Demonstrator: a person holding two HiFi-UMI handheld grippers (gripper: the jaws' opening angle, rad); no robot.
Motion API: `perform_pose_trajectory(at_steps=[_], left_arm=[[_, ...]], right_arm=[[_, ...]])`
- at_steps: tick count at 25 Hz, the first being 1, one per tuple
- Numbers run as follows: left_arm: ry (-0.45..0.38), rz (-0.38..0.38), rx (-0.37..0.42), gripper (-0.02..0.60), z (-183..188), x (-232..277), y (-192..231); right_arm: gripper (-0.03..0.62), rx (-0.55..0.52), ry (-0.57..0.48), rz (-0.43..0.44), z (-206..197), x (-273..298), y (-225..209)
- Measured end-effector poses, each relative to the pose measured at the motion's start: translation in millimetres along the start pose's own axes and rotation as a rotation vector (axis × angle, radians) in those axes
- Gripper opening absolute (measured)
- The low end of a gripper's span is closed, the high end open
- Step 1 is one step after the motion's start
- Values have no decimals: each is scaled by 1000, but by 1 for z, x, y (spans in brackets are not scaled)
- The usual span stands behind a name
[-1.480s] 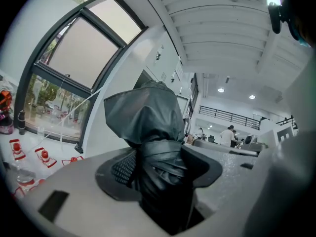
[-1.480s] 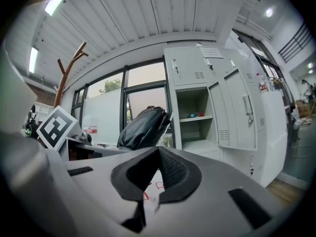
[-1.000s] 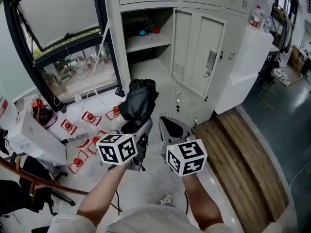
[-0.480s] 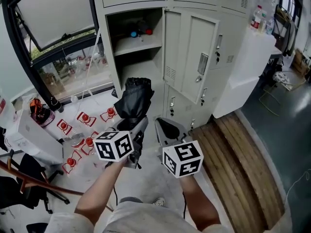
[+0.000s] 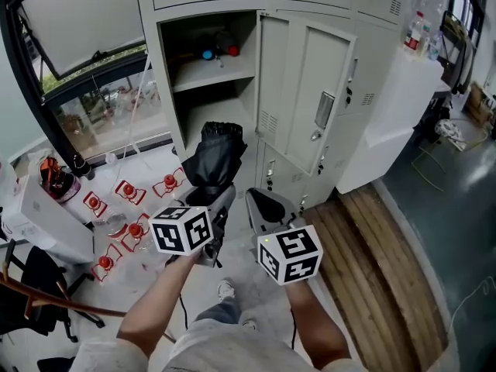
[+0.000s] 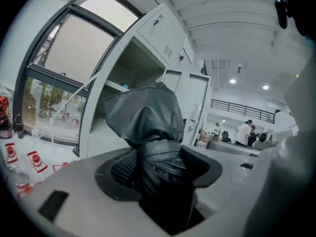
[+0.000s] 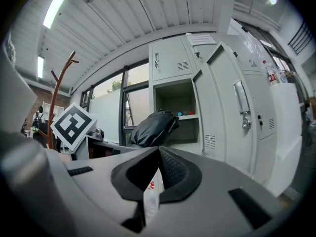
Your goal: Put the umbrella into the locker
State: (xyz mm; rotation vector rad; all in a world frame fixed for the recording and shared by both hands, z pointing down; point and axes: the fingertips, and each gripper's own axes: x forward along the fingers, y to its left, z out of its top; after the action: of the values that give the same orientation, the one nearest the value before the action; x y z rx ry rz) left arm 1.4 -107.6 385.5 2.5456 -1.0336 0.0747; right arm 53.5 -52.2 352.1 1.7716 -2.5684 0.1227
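Observation:
A folded black umbrella (image 5: 211, 157) sticks up and forward out of my left gripper (image 5: 218, 200), which is shut on its wrapped lower part. In the left gripper view the umbrella (image 6: 148, 127) fills the gap between the jaws of the left gripper (image 6: 158, 169). Ahead stands the grey locker (image 5: 174, 122) with one compartment open, its door (image 5: 310, 91) swung to the right. My right gripper (image 5: 267, 205) is beside the left, shut and empty. From the right gripper (image 7: 158, 154) the umbrella (image 7: 150, 127) shows to the left, in front of the open compartment (image 7: 177, 117).
A shelf (image 5: 209, 72) inside the compartment carries small blue and red items. Red-and-white objects (image 5: 128, 192) lie on the floor at the left below a window. A wooden platform (image 5: 372, 246) runs along the right. A white cabinet (image 5: 395, 91) with bottles stands beyond the door.
Both grippers and the umbrella have moved closer to the open locker. The compartment now looms larger and more to the left. The grip on the umbrella is unchanged.

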Motion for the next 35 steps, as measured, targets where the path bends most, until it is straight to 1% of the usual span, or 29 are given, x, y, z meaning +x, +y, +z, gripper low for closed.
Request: perform_pose_trajectory(at_steps=[8, 15, 24, 29, 32, 35], left_arm=[[15, 1, -5, 255, 16, 49, 33], [76, -9, 19, 255, 32, 94, 67], [165, -10, 72, 255, 46, 144, 106], [222, 4, 126, 255, 50, 163, 124], [242, 8, 148, 255, 52, 172, 132], [256, 9, 153, 255, 53, 180, 138]], right_arm=[[3, -31, 12, 8, 6, 54, -26], [3, -39, 15, 4, 15, 111, -46], [3, -49, 36, -25, 22, 171, -68], [3, -58, 45, -43, 26, 198, -77], [3, -62, 47, -51, 26, 209, -81], [3, -63, 47, -46, 25, 217, -82]])
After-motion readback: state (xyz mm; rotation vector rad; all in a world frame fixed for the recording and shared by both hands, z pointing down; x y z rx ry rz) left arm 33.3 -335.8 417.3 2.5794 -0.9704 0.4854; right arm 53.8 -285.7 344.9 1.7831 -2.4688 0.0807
